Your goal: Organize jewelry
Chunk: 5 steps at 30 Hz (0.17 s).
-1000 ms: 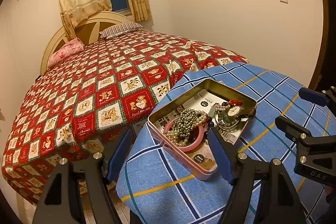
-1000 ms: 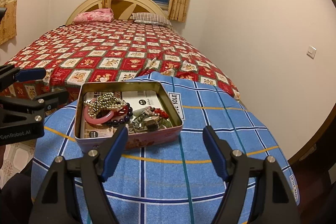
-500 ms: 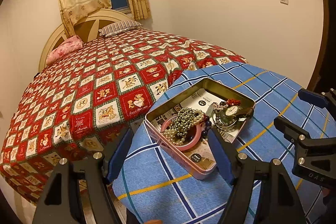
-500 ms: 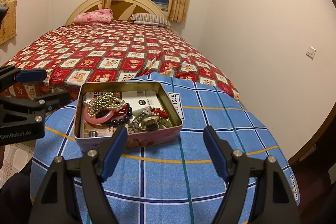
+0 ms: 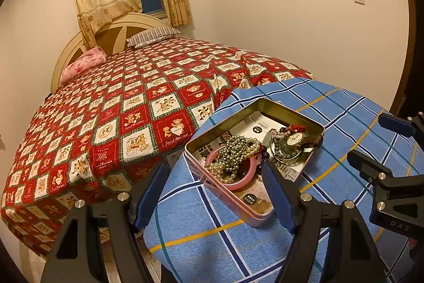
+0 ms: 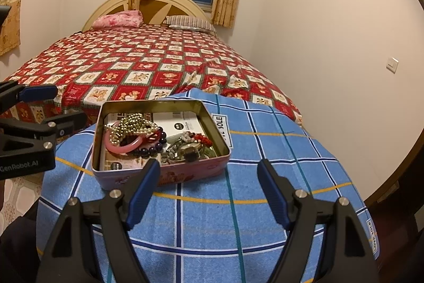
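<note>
Two grippers hover over a blue checked cloth (image 6: 278, 147) beside a bed (image 5: 137, 108): the left gripper (image 5: 216, 192) stands wide with nothing between its jaws, its tips either side of the near corner of the tin (image 6: 212, 113), and the right gripper (image 6: 208, 188) is also wide and empty, lower than the tin's pink front wall in its own view. Inside the open tin, on printed paper, lie a pink bangle (image 6: 124, 147) under a heap of pearl beads (image 5: 235, 153), a string of dark beads (image 6: 151, 150), a watch (image 5: 294, 138) and a small red piece (image 6: 202, 139).
</note>
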{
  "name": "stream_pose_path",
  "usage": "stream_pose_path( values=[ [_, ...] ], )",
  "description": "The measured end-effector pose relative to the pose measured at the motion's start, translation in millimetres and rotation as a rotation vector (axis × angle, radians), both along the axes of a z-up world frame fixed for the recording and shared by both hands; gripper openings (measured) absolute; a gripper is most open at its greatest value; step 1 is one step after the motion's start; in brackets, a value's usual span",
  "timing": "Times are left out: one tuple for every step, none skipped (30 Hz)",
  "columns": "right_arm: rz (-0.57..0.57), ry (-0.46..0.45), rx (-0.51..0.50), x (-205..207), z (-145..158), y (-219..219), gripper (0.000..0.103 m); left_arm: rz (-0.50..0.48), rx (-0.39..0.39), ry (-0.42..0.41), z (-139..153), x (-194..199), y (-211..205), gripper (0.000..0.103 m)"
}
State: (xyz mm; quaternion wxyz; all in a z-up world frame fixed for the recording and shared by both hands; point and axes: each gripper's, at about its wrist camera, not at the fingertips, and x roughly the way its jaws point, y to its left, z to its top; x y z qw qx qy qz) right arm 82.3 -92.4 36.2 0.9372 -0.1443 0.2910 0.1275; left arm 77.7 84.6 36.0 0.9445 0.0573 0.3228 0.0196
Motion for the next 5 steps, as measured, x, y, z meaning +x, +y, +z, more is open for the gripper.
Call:
stream_pose_path(
  values=[
    [0.0,0.0,0.0,0.3,-0.2,-0.6,0.079,0.0,0.001,-0.002,0.0,0.2,-0.3,0.074],
    [-0.001,-0.001,0.0,-0.3,-0.4,-0.3,0.08,0.0,0.004,-0.004,0.1,0.0,-0.3,0.074],
    [-0.002,-0.002,0.001,-0.3,-0.4,-0.7,0.08,0.001,0.006,-0.006,0.2,0.2,-0.2,0.074],
    [-0.003,-0.001,0.002,-0.3,-0.6,-0.4,0.08,-0.002,0.003,-0.005,0.5,0.4,0.2,0.074],
    [-0.002,0.0,0.002,-0.3,-0.7,-0.5,0.08,-0.005,-0.001,-0.003,0.7,0.3,0.4,0.074]
  ],
)
